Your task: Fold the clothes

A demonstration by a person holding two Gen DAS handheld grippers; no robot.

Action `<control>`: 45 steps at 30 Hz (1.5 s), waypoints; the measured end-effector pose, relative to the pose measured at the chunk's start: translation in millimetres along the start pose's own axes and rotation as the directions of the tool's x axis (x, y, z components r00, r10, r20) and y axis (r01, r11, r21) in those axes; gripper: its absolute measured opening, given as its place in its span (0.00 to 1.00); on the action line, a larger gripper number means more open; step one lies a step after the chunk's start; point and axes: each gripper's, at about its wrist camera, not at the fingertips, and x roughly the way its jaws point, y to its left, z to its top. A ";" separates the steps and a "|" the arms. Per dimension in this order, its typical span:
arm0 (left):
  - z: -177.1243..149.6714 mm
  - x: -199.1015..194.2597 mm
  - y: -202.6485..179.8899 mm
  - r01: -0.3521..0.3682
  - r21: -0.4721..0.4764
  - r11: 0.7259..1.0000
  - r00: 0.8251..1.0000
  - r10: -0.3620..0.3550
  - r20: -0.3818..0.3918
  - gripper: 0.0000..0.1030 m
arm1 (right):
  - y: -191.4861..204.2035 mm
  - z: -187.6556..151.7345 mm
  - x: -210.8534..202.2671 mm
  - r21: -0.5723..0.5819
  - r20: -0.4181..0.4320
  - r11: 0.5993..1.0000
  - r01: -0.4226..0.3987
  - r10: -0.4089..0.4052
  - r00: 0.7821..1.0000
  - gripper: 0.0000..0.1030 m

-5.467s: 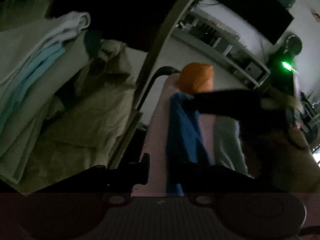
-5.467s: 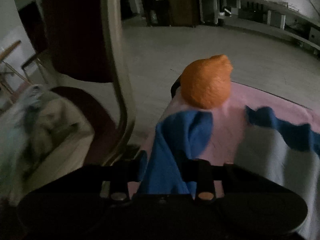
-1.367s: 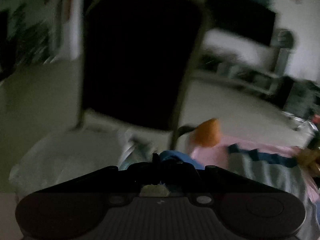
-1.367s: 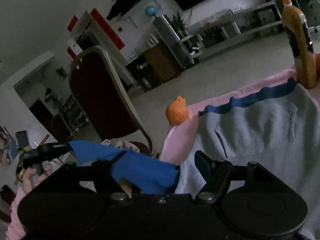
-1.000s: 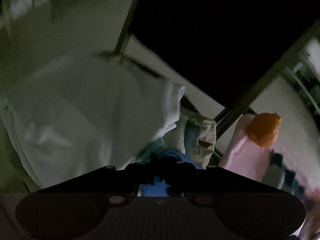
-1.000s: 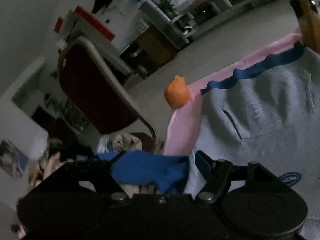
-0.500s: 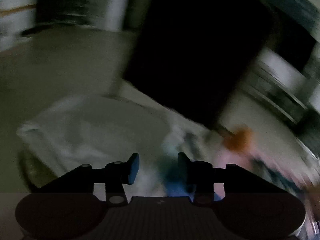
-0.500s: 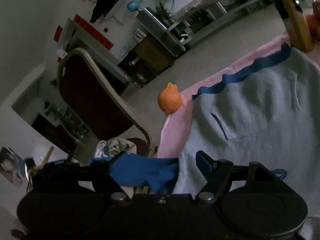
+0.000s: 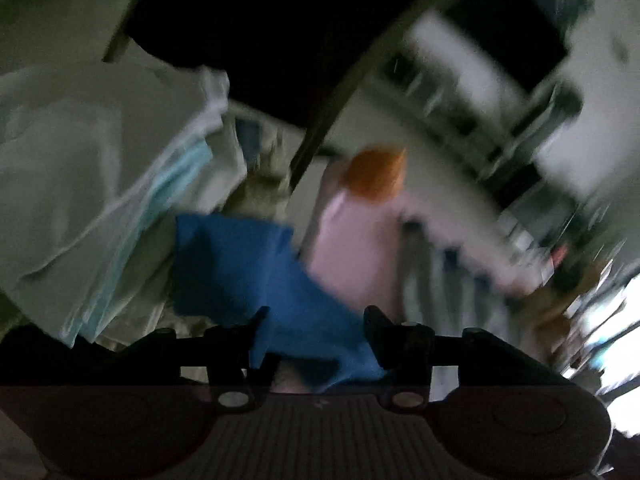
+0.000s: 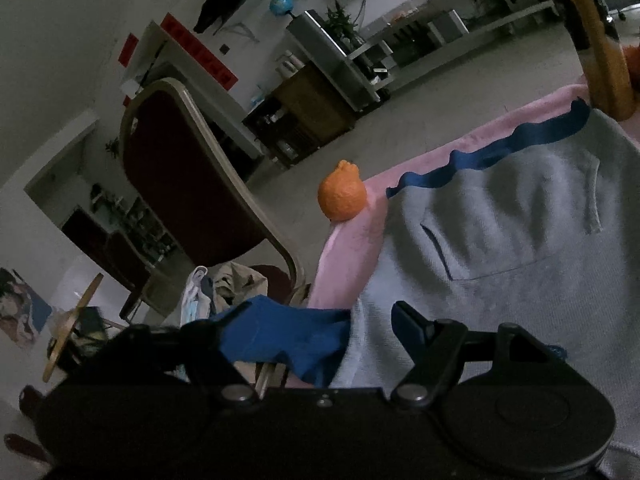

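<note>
1. Left view is motion-blurred. The left gripper (image 9: 314,316) has its jaws spread; the blue sleeve (image 9: 240,264) lies in the gap between them. No pinch is visible. Whether cloth touches either pad, I cannot tell.
2. The right gripper (image 10: 316,332) also has its jaws spread. The blue sleeve (image 10: 280,340) drapes over the left finger (image 10: 218,322); the right finger stands clear above the grey cloth.
3. The garment (image 10: 500,248) is grey with a blue hem and blue sleeve. It lies spread on the pink cover (image 10: 348,256), filling 1 to 5 o'clock of the right view. The sleeve hangs off the cover's edge at 8 o'clock, toward the chair (image 10: 192,184).
4. On the chair seat is a stack (image 9: 100,184) of pale cloth, at 9 to 10 o'clock in the left view. Whether it is folded work or a waiting pile, I cannot tell.
5. An orange (image 10: 342,196) sits at the cover's corner, just beside the hem. A bottle (image 10: 600,52) stands at 1 o'clock, its base touching or just behind the hem.
6. Handling, as a judgement: soft knit, light, limp. It will sag and slide off an unclosed finger.
7. Best hold: sleeve cuff or shoulder seam, where layers are thicker; grip both layers together.
8. Risk: dragged cloth could nudge the orange off the corner or tip the bottle.
</note>
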 end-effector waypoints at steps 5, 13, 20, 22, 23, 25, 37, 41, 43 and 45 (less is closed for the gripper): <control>-17.6 -19.7 -29.3 -0.184 0.318 0.930 0.978 0.143 0.150 0.47 | -6.2 -1.1 1.6 0.041 -0.001 0.999 -0.020 0.020 1.000 0.71; -101.5 14.9 -83.1 -0.504 0.839 0.204 0.856 0.247 0.454 0.58 | 2.7 -7.3 8.8 0.012 -0.018 1.000 -0.027 0.027 0.999 0.71; -121.2 49.0 -72.4 -0.478 0.877 -0.051 0.836 0.281 0.472 0.51 | 6.7 -11.0 10.7 -0.012 -0.042 1.000 -0.025 0.024 0.999 0.71; -122.5 55.1 -67.5 -0.471 0.873 -0.125 0.822 0.297 0.486 0.48 | 5.9 -10.1 9.6 -0.011 -0.040 1.000 -0.025 0.024 0.999 0.71; -122.8 57.1 -65.5 -0.465 0.871 -0.159 0.816 0.303 0.492 0.48 | 5.6 -9.8 9.4 -0.011 -0.040 1.000 -0.024 0.023 0.999 0.71; -121.4 55.6 -63.6 -0.450 0.867 -0.214 0.810 0.310 0.497 0.47 | 4.2 -9.8 10.1 -0.008 -0.043 1.000 -0.021 0.021 0.999 0.71; -145.3 75.6 -52.2 -0.390 0.776 -0.496 0.789 0.256 0.559 0.45 | -2.0 -11.9 17.4 0.025 -0.068 1.000 -0.006 0.008 0.998 0.71; -144.4 78.4 -53.0 -0.401 0.768 -0.500 0.794 0.229 0.564 0.10 | -4.3 -12.1 19.3 0.037 -0.075 0.999 -0.002 0.005 0.997 0.71; -126.6 73.3 -63.6 -0.424 0.825 -0.374 0.810 0.251 0.530 0.07 | -4.3 -13.0 20.6 0.036 -0.082 0.999 0.001 0.002 0.997 0.71; -88.5 66.8 -74.5 -0.481 0.862 -0.162 0.811 0.292 0.507 0.06 | -4.4 -13.2 21.1 0.034 -0.084 0.999 0.004 -0.001 0.996 0.71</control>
